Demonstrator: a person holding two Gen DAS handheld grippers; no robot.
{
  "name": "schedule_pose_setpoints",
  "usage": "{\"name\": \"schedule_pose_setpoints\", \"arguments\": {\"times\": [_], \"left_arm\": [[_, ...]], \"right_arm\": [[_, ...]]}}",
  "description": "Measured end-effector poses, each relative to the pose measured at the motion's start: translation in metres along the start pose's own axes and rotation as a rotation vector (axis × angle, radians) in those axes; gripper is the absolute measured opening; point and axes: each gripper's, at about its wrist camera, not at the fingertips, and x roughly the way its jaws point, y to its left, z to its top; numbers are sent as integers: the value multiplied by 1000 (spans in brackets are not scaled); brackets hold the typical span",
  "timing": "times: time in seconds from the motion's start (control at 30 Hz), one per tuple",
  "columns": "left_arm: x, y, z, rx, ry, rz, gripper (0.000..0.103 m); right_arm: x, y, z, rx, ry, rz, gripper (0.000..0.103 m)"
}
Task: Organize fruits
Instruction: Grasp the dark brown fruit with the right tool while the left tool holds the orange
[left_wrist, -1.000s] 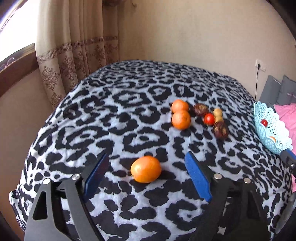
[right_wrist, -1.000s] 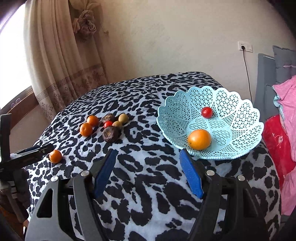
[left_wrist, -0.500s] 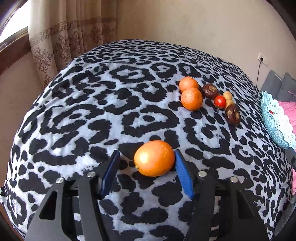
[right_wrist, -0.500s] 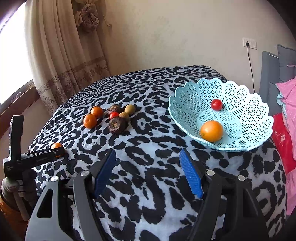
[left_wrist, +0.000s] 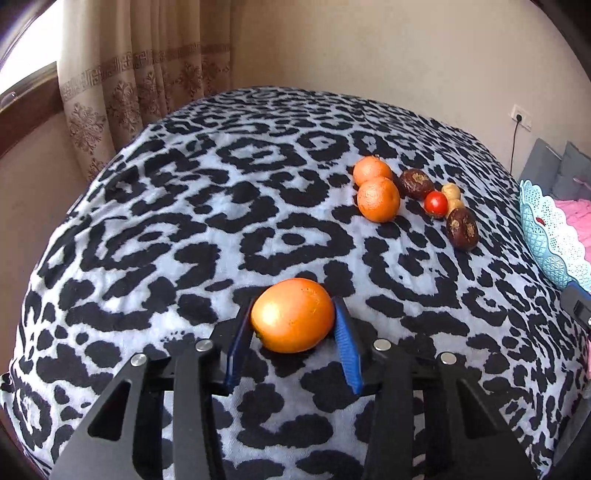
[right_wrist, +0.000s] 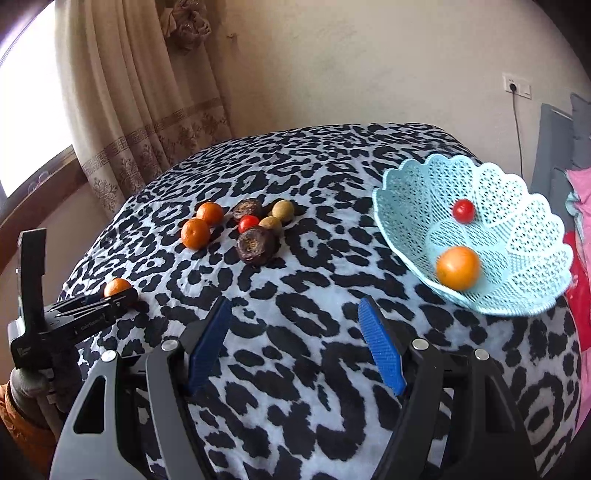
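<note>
My left gripper (left_wrist: 291, 325) is shut on a large orange (left_wrist: 293, 320), its blue pads touching both sides, just above the leopard-print cloth; it also shows in the right wrist view (right_wrist: 117, 288). A cluster of fruit lies further on: two oranges (left_wrist: 378, 199), two dark brown fruits (left_wrist: 461, 228), a red tomato (left_wrist: 436, 203) and small tan fruits (left_wrist: 451, 192). My right gripper (right_wrist: 295, 325) is open and empty above the cloth. The light blue lattice basket (right_wrist: 517, 302) holds an orange (right_wrist: 458, 267) and a tomato (right_wrist: 464, 210).
The table has rounded edges under a leopard-print cloth (left_wrist: 221, 221). Curtains (left_wrist: 140, 81) and a window are at the back left. A wall socket with cable (right_wrist: 515, 86), grey cushions and pink bedding (right_wrist: 580, 206) are at the right.
My left gripper moved forward around the large orange and closed on it. My right gripper drew back slightly from the basket and stayed open.
</note>
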Motion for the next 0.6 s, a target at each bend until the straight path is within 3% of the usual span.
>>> {"name": "schedule_pose_setpoints", "arguments": {"times": [0.37, 0.6], "left_arm": [[-13, 3, -5, -30, -79, 28, 43], [-11, 8, -5, -52, -68, 13, 43]], "right_arm": [[61, 26, 32, -75, 135, 61, 73], [100, 32, 52, -89, 161, 16, 73]]}}
